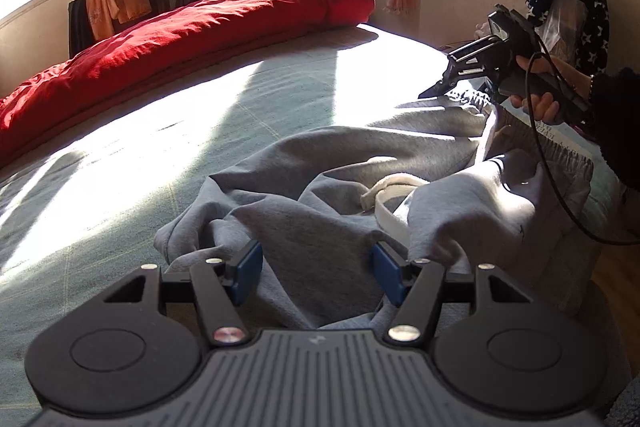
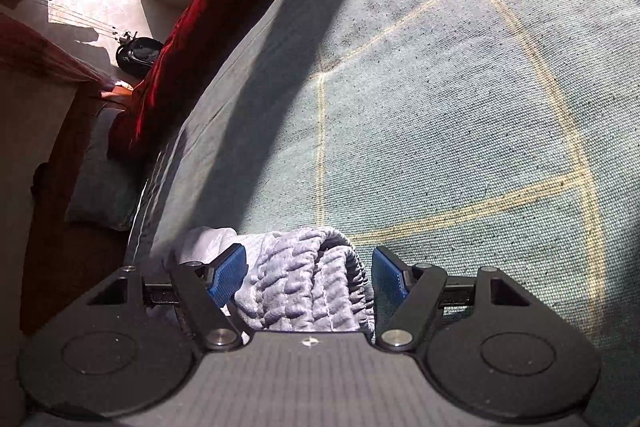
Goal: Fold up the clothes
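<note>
Blue-padded jaws of the left gripper (image 1: pixel 316 277) stand released over the crumpled grey sweatshirt (image 1: pixel 328 187) – no pad presses it. Right gripper (image 2: pixel 306 277), likewise released, straddles the ribbed cuff (image 2: pixel 304 279) untouched. Both lie on the green bed (image 2: pixel 460 115), red duvet (image 1: pixel 192 27) beyond.

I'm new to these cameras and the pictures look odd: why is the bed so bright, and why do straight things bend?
Left wrist view: window sunlight washes out the bed cover in glare, and the grey garment lies partly in shadow. Right wrist view: a broad shadow crosses the cover, and the fisheye lens bends its stitched yellow lines into arcs.
</note>
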Available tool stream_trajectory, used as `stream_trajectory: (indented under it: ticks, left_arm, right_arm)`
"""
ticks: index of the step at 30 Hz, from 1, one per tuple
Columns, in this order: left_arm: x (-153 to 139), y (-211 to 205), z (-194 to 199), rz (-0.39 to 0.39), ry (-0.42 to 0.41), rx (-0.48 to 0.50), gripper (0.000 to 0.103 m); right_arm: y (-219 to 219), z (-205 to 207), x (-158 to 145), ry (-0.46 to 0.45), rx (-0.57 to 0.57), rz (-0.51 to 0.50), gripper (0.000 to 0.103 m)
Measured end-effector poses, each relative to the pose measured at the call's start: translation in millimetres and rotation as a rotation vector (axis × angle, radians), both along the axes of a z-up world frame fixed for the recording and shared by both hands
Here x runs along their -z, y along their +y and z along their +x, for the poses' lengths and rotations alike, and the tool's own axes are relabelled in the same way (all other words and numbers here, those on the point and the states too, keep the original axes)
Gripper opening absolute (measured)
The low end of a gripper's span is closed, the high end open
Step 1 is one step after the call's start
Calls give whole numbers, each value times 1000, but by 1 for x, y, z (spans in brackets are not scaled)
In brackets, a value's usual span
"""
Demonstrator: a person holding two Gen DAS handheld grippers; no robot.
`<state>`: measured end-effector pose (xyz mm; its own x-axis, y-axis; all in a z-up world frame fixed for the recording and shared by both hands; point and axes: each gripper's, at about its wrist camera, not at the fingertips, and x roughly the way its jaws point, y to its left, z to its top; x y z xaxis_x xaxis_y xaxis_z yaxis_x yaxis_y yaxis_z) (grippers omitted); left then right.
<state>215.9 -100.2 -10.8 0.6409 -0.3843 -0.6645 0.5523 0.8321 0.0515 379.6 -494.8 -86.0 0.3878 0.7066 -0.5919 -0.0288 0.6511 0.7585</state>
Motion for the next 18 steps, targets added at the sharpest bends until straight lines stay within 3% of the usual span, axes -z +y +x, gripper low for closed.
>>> stream_trajectory:
  ticks: [2,5,8,11,15,18]
  left_arm:
    - [-1,-2,0,-3,-3,4,62]
    - [-3,-3,-3,-5,-7,6,62]
    - [-5,-3,-6,-3,-15,11,62]
    - [-7,-4,-9,-3,-18,12,62]
    - [-9,-4,-13,-12,-19,12,62]
    - [-10,-5,-18,-17,-25,23,62]
  right_arm:
    - [7,-7,-10,-55,-14,-56,58]
    - [16,-25,-29,-172,-36,-128,54]
    - [31,-53,-54,-334,-117,-203,54]
    - [59,-94,-77,-509,-251,-344,54]
    - [105,-149,-86,-633,-423,-552,55]
    - [129,-181,-83,-677,-515,-629,57]
